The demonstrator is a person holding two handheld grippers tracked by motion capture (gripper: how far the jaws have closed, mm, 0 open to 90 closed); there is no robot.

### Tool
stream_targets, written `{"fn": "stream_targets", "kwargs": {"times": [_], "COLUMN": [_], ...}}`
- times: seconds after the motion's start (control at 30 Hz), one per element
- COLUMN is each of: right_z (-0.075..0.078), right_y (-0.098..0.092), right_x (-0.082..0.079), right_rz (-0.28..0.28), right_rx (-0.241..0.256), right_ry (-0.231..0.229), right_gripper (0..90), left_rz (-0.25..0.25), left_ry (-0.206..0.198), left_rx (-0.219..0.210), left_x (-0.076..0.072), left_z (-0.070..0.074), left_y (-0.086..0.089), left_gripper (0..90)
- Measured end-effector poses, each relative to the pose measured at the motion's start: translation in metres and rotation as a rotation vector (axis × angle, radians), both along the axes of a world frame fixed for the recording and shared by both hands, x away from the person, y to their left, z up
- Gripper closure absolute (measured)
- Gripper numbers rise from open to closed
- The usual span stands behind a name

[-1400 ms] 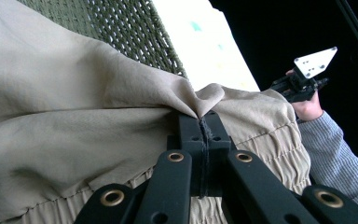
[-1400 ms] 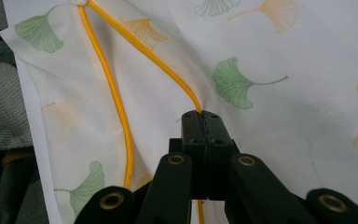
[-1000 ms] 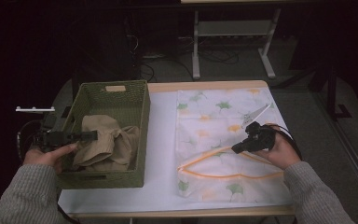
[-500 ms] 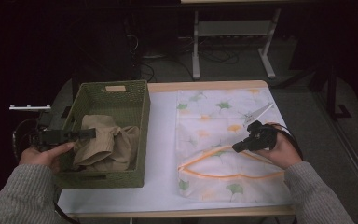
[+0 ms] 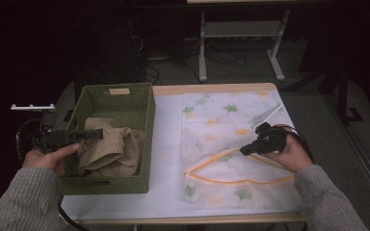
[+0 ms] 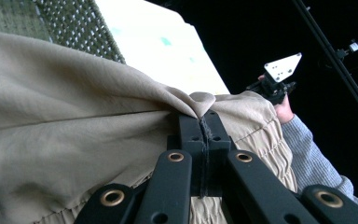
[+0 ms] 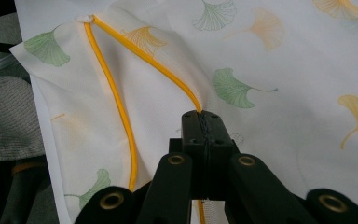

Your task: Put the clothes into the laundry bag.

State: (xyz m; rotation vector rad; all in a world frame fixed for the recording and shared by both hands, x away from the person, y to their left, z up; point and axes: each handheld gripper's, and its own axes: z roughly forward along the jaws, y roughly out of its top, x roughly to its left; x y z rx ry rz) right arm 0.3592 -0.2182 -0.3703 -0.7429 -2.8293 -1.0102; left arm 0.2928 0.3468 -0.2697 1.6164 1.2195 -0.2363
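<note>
Status: left gripper point(image 6: 200, 122) clenched on a fold of the tan garment point(image 5: 107, 149), fabric pinched tight between the jaws in the left gripper view. Garment sits bunched in the green basket point(image 5: 147, 125), at 9 o'clock on the worktop point(image 5: 166, 159). Right gripper point(image 7: 200, 116) clamped on the upper yellow-trimmed edge of the leaf-print mesh bag point(image 5: 221, 120), jaws closed on the trim. Bag lies flat at 3 o'clock on the worktop, well apart from the basket; its mouth point(image 5: 231, 168) gapes toward 6 o'clock, upper trim lifted off the lower trim. Basket's near rim is just beside the left hand point(image 5: 48, 156).
</note>
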Motion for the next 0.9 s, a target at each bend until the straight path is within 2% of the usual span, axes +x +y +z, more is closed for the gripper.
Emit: {"fn": "stream_targets", "kwargs": {"times": [0.2, 0.27, 0.63, 0.9], "right_z": [0.004, 0.004, 0.004, 0.004], "right_y": [-0.002, -0.002, -0.003, -0.002], "right_x": [0.001, 0.001, 0.002, 0.001], "right_rz": [-0.008, -0.012, -0.017, -0.008], "right_rx": [0.01, 0.009, 0.017, 0.01], "right_ry": [-0.006, -0.003, 0.002, 0.0], "right_gripper": [89.3, 89.2, 89.3, 89.2], "left_rz": [-0.004, -0.02, -0.072, -0.087], "left_ry": [-0.009, -0.014, -0.049, -0.051], "left_rx": [-0.015, -0.018, -0.005, -0.009], "left_x": [0.001, 0.002, 0.007, 0.01], "left_z": [0.005, 0.007, 0.028, 0.028], "left_y": [-0.006, -0.011, -0.036, -0.045], "left_gripper": [89.9, 89.9, 89.9, 89.9]}}
